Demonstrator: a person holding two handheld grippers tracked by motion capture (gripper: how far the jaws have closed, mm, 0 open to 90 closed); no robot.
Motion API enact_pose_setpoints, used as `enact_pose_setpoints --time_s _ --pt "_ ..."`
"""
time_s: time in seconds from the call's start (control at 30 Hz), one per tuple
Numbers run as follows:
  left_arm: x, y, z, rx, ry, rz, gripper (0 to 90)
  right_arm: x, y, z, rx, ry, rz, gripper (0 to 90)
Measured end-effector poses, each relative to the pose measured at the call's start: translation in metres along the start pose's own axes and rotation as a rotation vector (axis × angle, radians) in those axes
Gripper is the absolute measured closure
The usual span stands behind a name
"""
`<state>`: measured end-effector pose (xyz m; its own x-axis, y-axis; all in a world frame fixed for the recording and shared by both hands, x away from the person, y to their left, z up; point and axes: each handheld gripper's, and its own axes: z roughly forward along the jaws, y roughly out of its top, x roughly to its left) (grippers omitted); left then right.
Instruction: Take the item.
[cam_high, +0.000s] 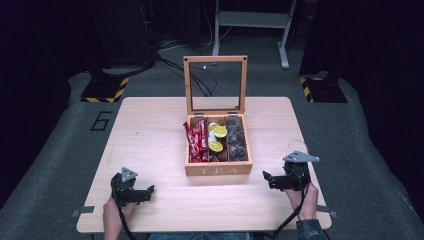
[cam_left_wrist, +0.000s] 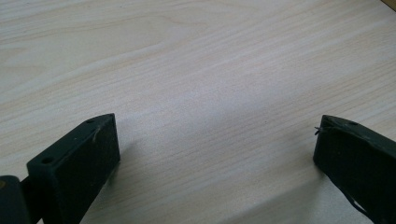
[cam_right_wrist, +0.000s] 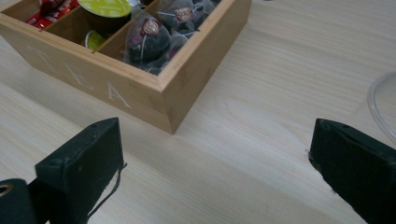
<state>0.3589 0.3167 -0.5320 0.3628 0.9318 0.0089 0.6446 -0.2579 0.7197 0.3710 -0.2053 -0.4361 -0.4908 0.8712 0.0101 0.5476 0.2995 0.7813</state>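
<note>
Bamboo tea box sits open at frame centre on the tabletop; left gripper and right gripper, jaws spread and empty, should approach its compartments slowly from above.

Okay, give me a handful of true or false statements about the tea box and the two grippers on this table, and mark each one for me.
1. The lid of the wooden tea box stands open. True.
2. The red snack bars lie in the box's right compartment. False: they fill the left one; dark pyramid tea bags fill the right.
3. The left gripper is shut on a tea bag. False: its jaws stand wide apart over bare table.
4. The right gripper is open, with the box's front corner ahead of it. True.
5. Lime-lidded capsules sit in the middle compartment. True.
6. The box sits at the table's left edge. False: it sits near the middle.
</note>
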Motion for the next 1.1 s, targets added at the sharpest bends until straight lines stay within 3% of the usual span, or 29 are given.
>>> enact_pose_setpoints --time_s 0.23,0.53,1.1 --pt "0.000 0.000 0.000 0.000 0.000 -0.001 0.3 0.009 0.019 0.004 -0.015 0.031 -0.030 2.4" --pt "0.000 0.000 0.000 -0.001 0.000 -0.001 0.2 0.022 0.037 0.020 0.016 0.068 -0.086 2.4" --pt "-0.001 0.000 0.000 -0.003 0.001 -0.012 0.2 0.035 0.065 0.053 0.049 0.150 -0.114 3.6"
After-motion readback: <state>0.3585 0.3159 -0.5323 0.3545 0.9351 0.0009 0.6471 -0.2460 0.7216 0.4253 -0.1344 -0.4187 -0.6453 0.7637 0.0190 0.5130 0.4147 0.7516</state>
